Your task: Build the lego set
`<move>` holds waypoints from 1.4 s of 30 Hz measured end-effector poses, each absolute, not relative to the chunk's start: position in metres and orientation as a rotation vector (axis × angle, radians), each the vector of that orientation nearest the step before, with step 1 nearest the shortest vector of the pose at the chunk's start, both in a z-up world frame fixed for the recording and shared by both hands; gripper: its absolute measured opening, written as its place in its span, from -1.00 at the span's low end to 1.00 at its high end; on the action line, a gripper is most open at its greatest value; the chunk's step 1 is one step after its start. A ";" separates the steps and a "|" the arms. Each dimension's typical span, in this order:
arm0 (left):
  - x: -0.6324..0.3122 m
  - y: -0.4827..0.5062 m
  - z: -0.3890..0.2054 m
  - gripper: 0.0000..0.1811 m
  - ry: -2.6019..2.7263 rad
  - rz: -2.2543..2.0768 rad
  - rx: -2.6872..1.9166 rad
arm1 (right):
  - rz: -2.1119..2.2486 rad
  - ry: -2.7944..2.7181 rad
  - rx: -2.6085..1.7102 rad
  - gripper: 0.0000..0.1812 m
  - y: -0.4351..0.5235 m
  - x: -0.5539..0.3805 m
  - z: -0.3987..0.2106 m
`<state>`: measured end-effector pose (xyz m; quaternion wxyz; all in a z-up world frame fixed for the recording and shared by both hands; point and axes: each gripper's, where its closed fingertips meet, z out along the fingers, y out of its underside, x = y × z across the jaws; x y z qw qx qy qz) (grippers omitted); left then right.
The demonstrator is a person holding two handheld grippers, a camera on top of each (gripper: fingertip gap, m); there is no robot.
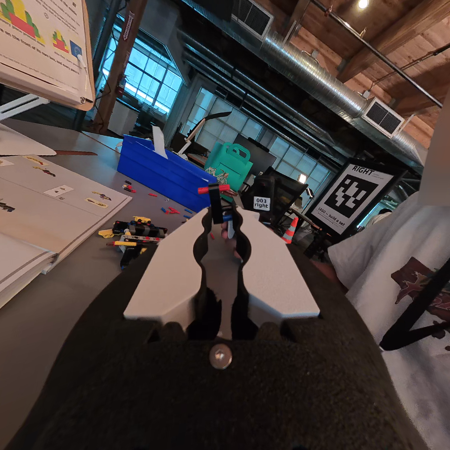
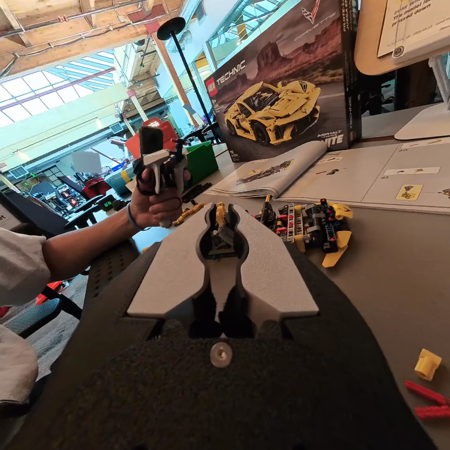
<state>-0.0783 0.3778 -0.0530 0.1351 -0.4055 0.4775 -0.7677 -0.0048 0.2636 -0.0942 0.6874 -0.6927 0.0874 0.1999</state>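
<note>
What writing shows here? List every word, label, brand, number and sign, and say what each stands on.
I do not copy out writing; these things bear it:
white sticker on a black device: legible.
black-and-white marker sign: large words legible, small print blurred.
set box: brand, model name and numbers legible.
instruction booklet: step numbers legible.
clipboard sheet: mostly blurred.

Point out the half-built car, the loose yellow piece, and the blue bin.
half-built car [image 2: 314, 226]: right wrist view, its middle.
loose yellow piece [image 2: 427, 367]: right wrist view, top face.
blue bin [image 1: 163, 174]: left wrist view, side wall.
</note>
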 end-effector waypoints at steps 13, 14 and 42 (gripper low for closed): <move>0.035 0.415 -0.053 -0.81 1.363 -1.874 -1.481 | 0.414 0.304 -1.497 -0.90 0.260 0.023 -0.090; 0.038 0.419 -0.054 -0.81 1.320 -1.905 -1.475 | 0.408 0.299 -1.492 -0.90 0.259 0.023 -0.089; 0.027 0.423 -0.102 -0.81 1.442 -1.694 -1.466 | -0.092 0.560 -1.688 -0.87 0.238 0.105 -0.129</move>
